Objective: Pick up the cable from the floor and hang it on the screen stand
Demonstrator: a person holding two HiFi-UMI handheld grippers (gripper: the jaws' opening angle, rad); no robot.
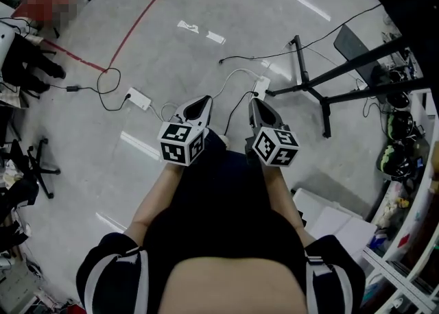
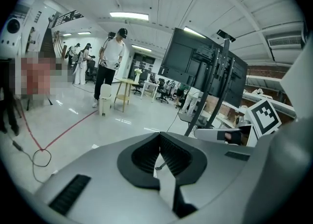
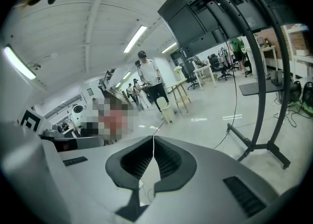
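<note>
Head view: left gripper (image 1: 200, 103) and right gripper (image 1: 255, 104) are held side by side at centre. A white cable (image 1: 236, 72) lies on the floor (image 1: 171, 59) at 12 o'clock, the stand (image 1: 322, 90) at 2 o'clock.

Left gripper view: jaws pressed together, empty; stand at 2 o'clock.

Right gripper view: jaws closed on nothing; stand at 3 o'clock.

Open floor (image 1: 171, 45) ahead; screen stand (image 1: 322, 90) right; cables (image 1: 236, 71) strewn.
</note>
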